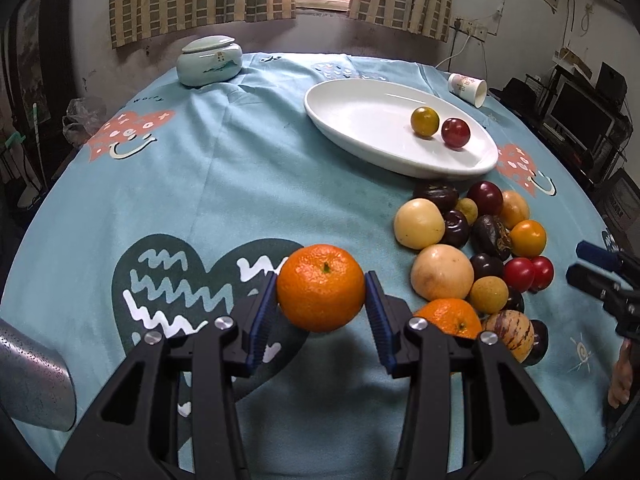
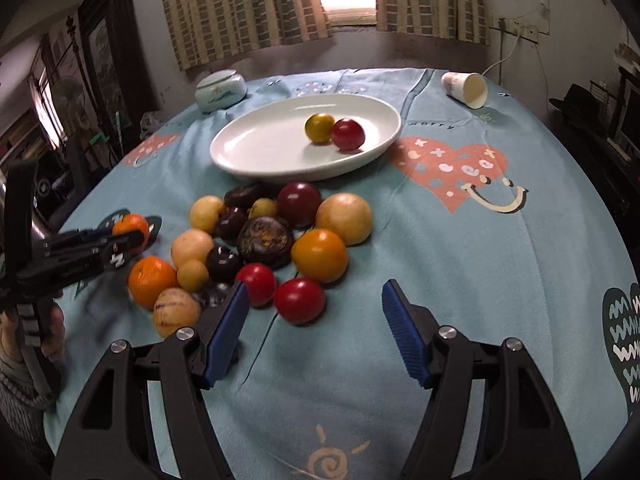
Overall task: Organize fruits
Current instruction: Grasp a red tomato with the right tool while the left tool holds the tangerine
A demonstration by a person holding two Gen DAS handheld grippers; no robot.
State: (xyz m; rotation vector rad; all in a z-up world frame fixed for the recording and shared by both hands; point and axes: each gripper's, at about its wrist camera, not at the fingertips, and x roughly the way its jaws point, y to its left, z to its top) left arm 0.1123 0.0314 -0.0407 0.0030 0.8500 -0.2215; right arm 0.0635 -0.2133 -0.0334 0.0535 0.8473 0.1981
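My left gripper is shut on an orange mandarin, held just above the blue cloth; in the right wrist view that left gripper sits at the far left, still around the mandarin. A white oval plate holds a yellow-green fruit and a red fruit; the right wrist view shows the same plate. A pile of several mixed fruits lies in front of it. My right gripper stands open over the cloth, a red fruit just beyond its left finger.
A pale green lidded jar sits at the table's far left, and a paper cup lies on its side at the far right. A second mandarin and a striped fruit are at the pile's near-left edge. A grey metal object is at the lower left.
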